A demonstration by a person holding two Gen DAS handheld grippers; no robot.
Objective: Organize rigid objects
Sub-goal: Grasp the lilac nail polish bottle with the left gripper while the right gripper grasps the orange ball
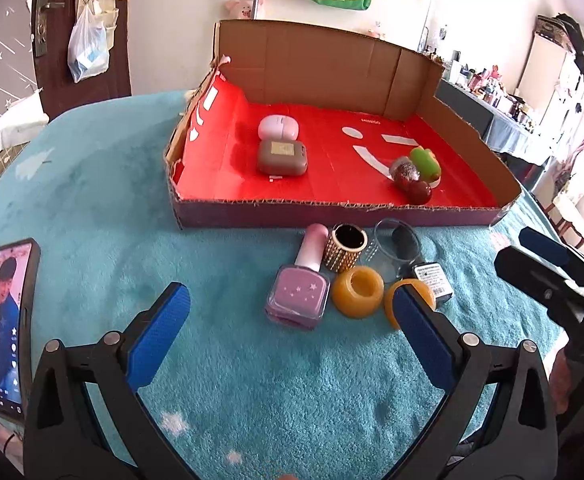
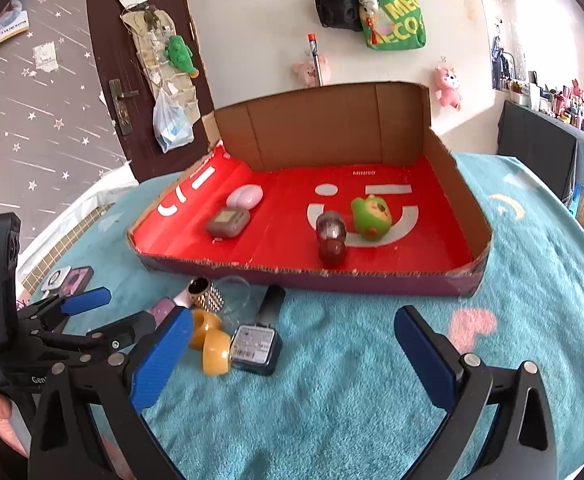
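On a table under a teal plush cloth [image 1: 104, 184], we see a phone [image 1: 6, 328] with a lit screen lying at the far left edge. Next to it, our left gripper [image 1: 290, 308] hovers low over the cloth, spread wide and holding nothing; its right-hand pad overlaps one of the amber rings from the left wrist view.

Just ahead sits the cluster waiting on the cloth: a pink nail polish bottle [image 1: 297, 296] lying with its cap toward the box, a gold studded cuff [image 1: 344, 248] standing behind it, two amber rings [image 1: 357, 291] side by side, a clear round lid [image 1: 395, 246] and a dark bottle [image 2: 256, 345] with a barcode label on its base.

Beyond them stands the shallow cardboard box [image 1: 331, 212], lined in red. Inside, toward its left, a pink case [image 1: 279, 127] lies touching a brown case [image 1: 282, 157]; toward its right, a green toy [image 2: 371, 216] rests beside a string of dark red beads [image 2: 331, 238].

At right, our right gripper [image 2: 293, 344] also hangs released above bare cloth, near the dark bottle, its jaws far apart and empty.
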